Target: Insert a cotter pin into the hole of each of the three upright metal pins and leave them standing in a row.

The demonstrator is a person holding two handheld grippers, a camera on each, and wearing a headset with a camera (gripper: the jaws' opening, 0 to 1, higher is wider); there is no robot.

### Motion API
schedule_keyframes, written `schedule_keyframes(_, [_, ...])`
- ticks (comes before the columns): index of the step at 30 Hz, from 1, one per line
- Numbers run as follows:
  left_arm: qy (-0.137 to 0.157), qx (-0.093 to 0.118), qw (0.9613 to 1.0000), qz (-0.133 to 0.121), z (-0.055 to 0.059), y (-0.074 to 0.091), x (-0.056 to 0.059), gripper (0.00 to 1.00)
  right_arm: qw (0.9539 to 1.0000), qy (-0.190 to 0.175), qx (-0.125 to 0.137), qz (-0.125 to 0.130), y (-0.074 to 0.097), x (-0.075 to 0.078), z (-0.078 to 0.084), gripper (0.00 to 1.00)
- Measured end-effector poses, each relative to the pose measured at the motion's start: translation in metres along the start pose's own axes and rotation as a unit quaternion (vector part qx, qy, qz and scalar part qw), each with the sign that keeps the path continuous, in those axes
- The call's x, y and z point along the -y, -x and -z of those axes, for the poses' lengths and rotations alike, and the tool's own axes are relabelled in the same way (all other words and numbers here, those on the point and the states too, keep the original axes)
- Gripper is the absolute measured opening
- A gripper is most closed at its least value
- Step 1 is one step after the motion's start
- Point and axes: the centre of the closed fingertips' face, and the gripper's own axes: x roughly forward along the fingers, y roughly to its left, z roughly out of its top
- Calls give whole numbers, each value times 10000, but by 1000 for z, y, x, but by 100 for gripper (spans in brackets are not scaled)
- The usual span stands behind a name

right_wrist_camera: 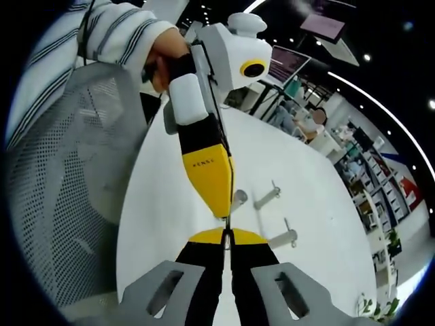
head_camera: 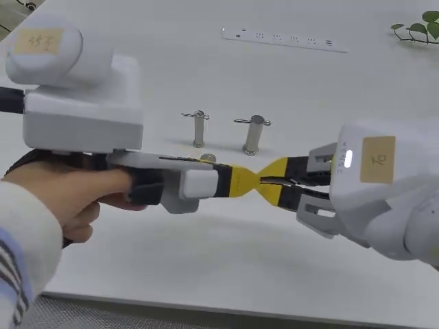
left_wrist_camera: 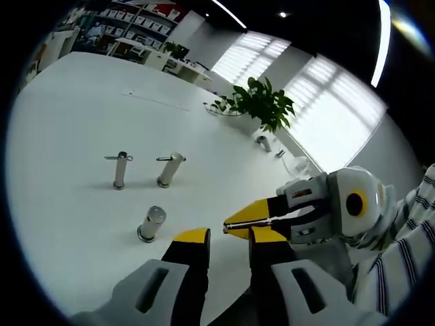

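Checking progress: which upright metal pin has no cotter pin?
The silver metal pin standing alone in front: its top is bare, while the two pins behind it each carry a wire cotter pin.

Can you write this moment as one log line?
left tool open | right tool shut on cotter pin | tips meeting | back-left pin and back-right pin cottered | front pin empty

Left pin [head_camera: 199, 130] beside right pin [head_camera: 254, 136]; third pin [left_wrist_camera: 151, 224] (nearer) seemingly between them.
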Motion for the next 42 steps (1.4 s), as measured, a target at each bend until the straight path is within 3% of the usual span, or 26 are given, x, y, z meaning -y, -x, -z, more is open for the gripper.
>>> schedule_keyframes(8, [21,-16,10000,-15,2,0,1,15,10000,46,32,4,0,-1,-4,2])
schedule_keyframes(12, [44,-58,10000,8,3,-1,2,7,10000,59,40,9,-1,0,-5,2])
schedule_keyframes(36, [-79,-31,9999,-75,-1,-3,-4,2,9999,126,28,15,-1,3,-6,2])
schedule_keyframes(42, [-320,-93,9994,-102,1,-3,-3,1,9999,129,36,-56,-1,0,-5,2])
